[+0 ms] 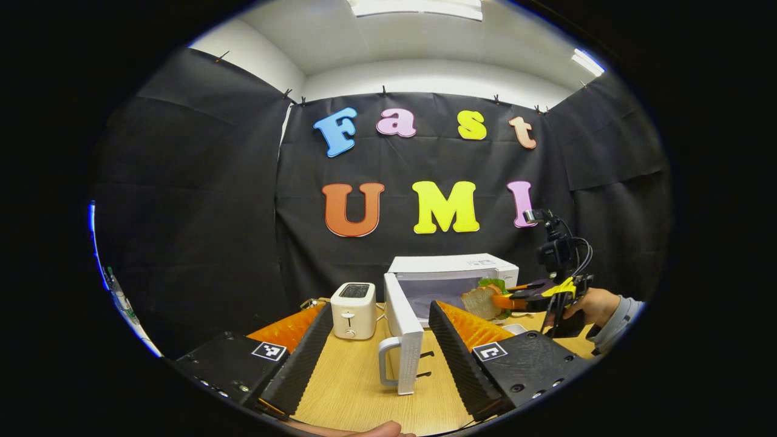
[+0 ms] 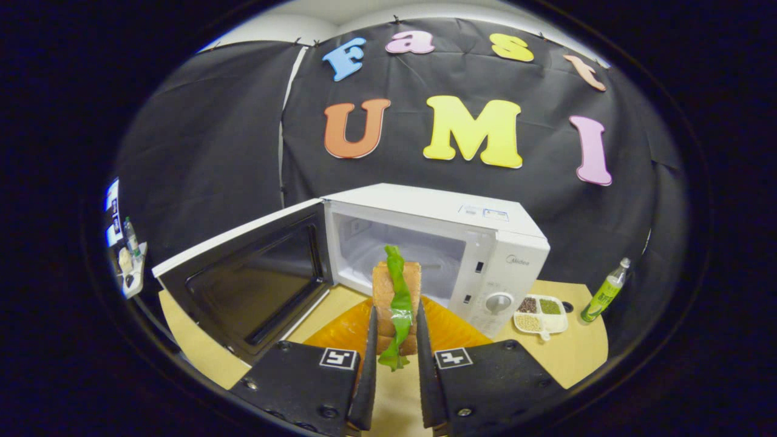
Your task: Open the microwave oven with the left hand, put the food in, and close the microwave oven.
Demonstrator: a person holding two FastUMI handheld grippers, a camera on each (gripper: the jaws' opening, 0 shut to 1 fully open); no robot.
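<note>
The microwave (image 2: 437,243) stands on the wooden table (image 2: 570,358) with its door (image 2: 243,279) swung wide to the side, the white cavity lit and bare inside. In the right gripper view the right gripper (image 2: 394,358) has its two fingers closed against the flat sides of a sandwich (image 2: 397,297) — two slices of bread with a strip of green lettuce standing up between them. The sandwich hangs in front of the open cavity, above an orange mat (image 2: 449,328) that lies before the microwave.

In the left gripper view the left gripper (image 1: 379,346) has its jaws spread wide and holds nothing; the edge of the door, with its white handle (image 1: 388,361), stands between the fingers and apart from both. A white toaster (image 1: 353,311) sits on the table just left of the door. Farther off, a hand (image 1: 592,306) in a grey sleeve holds the right gripper with the sandwich at the mouth of the microwave.

To the right of the microwave lie a small divided dish (image 2: 540,312) of grains and a green bottle (image 2: 604,291), near each other.
</note>
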